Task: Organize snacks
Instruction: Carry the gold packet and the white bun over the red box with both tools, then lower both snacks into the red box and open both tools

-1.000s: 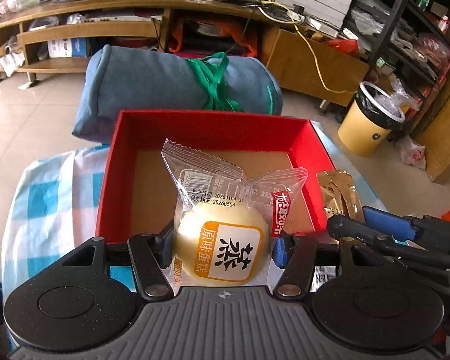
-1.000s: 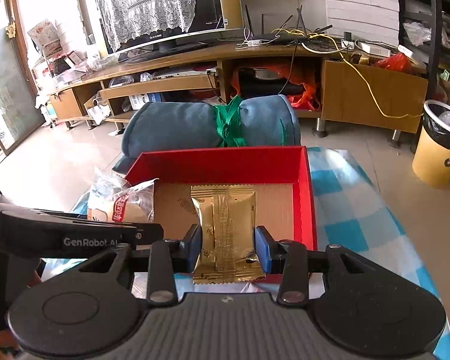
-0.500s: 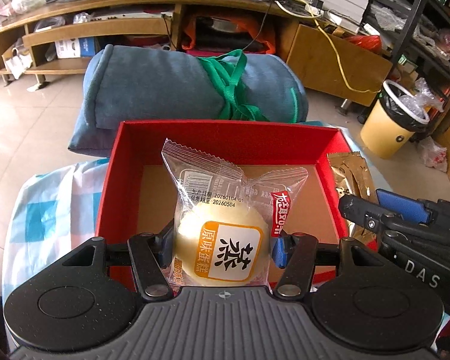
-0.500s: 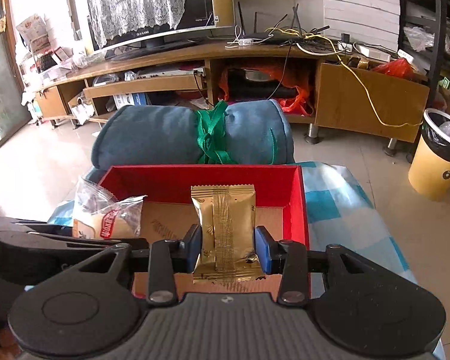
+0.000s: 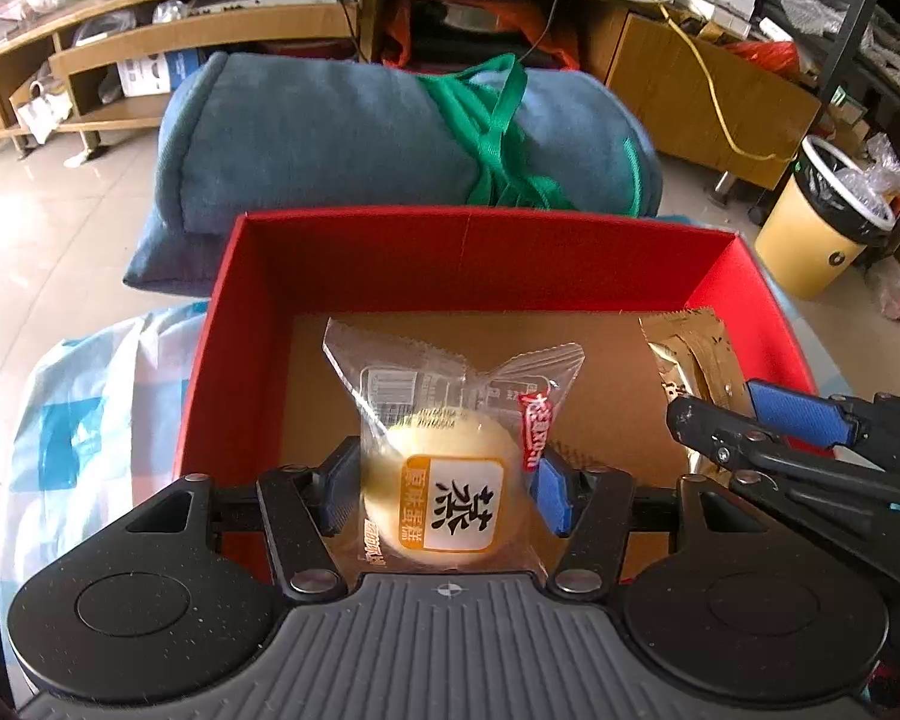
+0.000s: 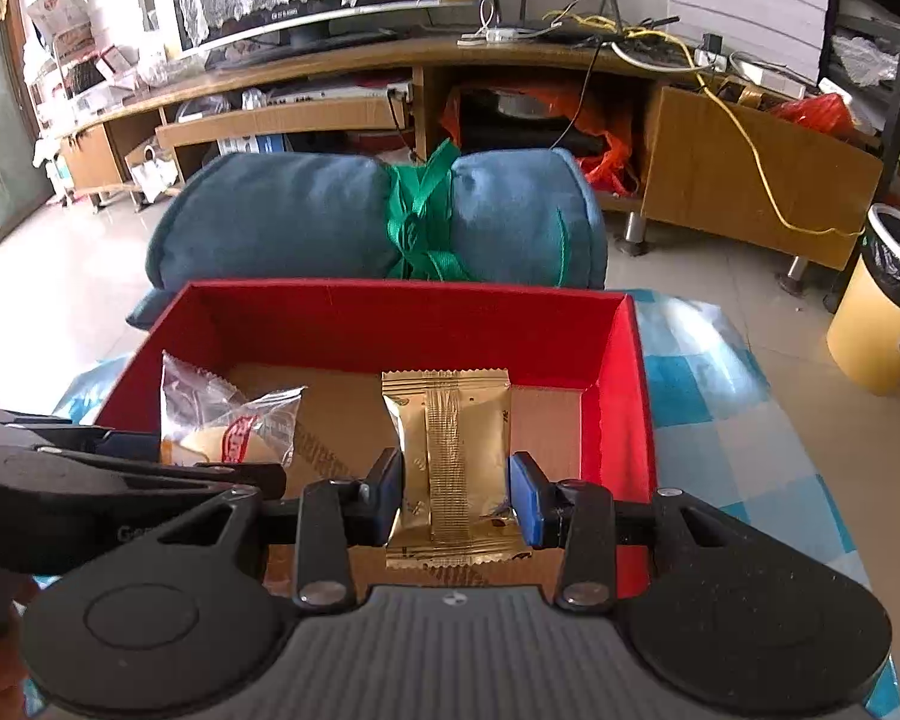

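A red box with a brown cardboard floor stands on the blue-checked cloth; it also shows in the right wrist view. My left gripper is shut on a clear-wrapped yellow bun and holds it over the box's near left part. My right gripper is shut on a gold foil snack packet and holds it over the box's near right part. The bun shows in the right wrist view, and the gold packet shows in the left wrist view.
A rolled blue cushion tied with green strap lies just behind the box. A yellow waste bin stands on the floor at the right. A wooden TV bench runs along the back.
Both grippers have moved forward over the box with their snacks still held. The box now fills more of each view.
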